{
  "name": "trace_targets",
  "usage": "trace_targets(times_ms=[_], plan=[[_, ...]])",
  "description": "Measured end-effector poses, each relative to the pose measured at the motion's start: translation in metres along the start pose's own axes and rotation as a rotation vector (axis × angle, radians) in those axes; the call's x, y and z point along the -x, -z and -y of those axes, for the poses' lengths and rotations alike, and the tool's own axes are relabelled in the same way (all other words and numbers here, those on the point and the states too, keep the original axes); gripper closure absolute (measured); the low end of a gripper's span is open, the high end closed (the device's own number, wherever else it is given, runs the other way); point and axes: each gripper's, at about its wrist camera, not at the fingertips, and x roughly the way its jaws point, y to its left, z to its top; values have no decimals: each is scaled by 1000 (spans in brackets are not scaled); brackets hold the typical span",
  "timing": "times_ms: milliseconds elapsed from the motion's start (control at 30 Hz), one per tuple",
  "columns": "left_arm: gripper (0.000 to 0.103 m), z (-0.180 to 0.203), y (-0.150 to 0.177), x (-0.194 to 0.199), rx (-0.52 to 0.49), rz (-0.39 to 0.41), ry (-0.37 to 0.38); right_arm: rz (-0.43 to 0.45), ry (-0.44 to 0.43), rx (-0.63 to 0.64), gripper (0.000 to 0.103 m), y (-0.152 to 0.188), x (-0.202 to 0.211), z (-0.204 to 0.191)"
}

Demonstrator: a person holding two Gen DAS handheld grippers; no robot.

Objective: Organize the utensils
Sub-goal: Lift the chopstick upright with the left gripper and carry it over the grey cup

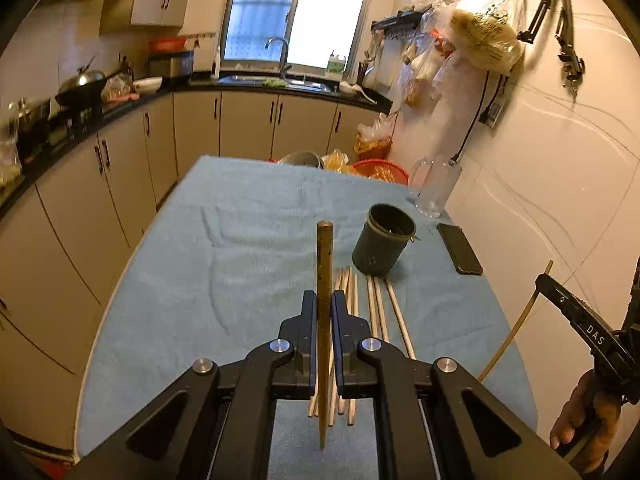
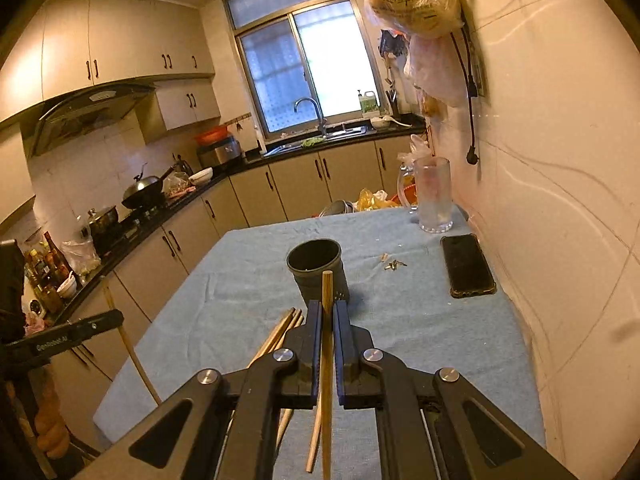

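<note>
both claws clamp a chopstick point(image 1: 324, 280) each — cup point(image 1: 383, 240) ahead, phone point(image 1: 459, 249) beside

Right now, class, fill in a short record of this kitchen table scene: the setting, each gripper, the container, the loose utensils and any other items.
setting: table under a blue cloth
left gripper: shut on one chopstick
right gripper: shut on another chopstick
container: dark utensil cup, upright, no chopsticks visible in it
loose utensils: chopsticks lying on the cloth in front of the cup
other items: phone, keys, clear glass pitcher
</note>
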Motion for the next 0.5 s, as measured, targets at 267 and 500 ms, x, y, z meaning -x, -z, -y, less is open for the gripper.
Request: trace_targets(times_ms=[267,500], plan=[[96,6,-20,9,-2,57,5,38,1,-6,97,-11,8,3],[96,13,-49,-3,4,121,27,99,-8,3,97,-38,17,2]])
